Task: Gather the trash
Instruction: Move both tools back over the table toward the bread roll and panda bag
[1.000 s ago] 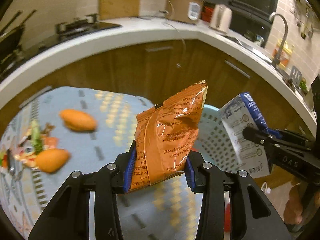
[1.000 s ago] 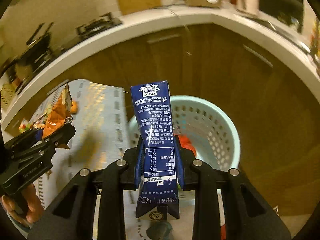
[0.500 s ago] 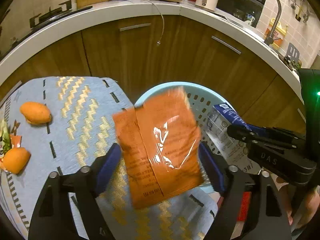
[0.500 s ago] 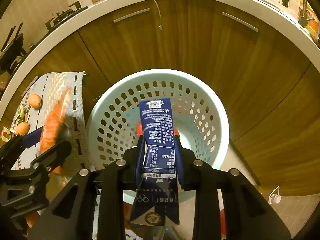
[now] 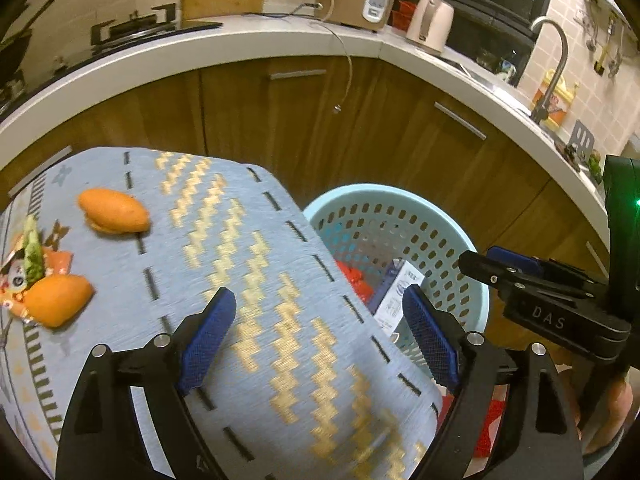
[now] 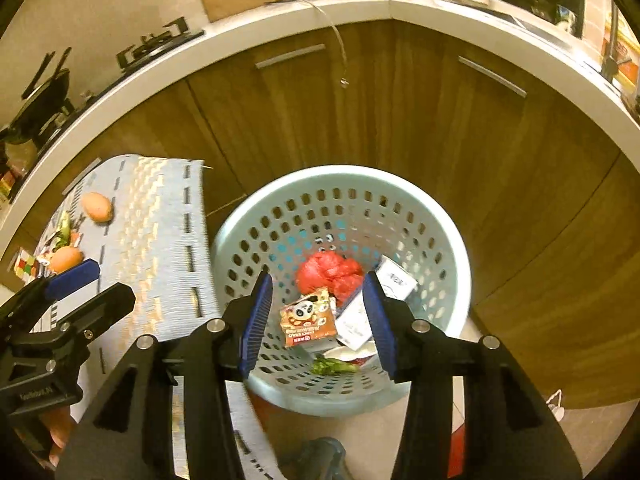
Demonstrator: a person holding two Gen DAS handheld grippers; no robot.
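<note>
My left gripper hangs over the corner of the blue patterned tablecloth; its jaws are opening and nothing is between them. My right gripper hovers above the pale blue basket, jaws opening, also with nothing in them. In the basket lie a crumpled red bag, an orange wrapper with a panda picture, a white and blue carton and a green scrap. The left wrist view shows the basket with the carton inside.
Two orange buns and a torn wrapper with green scraps lie on the cloth at the left. Brown cabinets under a white counter curve behind the basket. A hand holds the right gripper.
Both grippers have opened. The orange snack bag left my left gripper and the blue carton left my right one; both have dropped into the basket.
</note>
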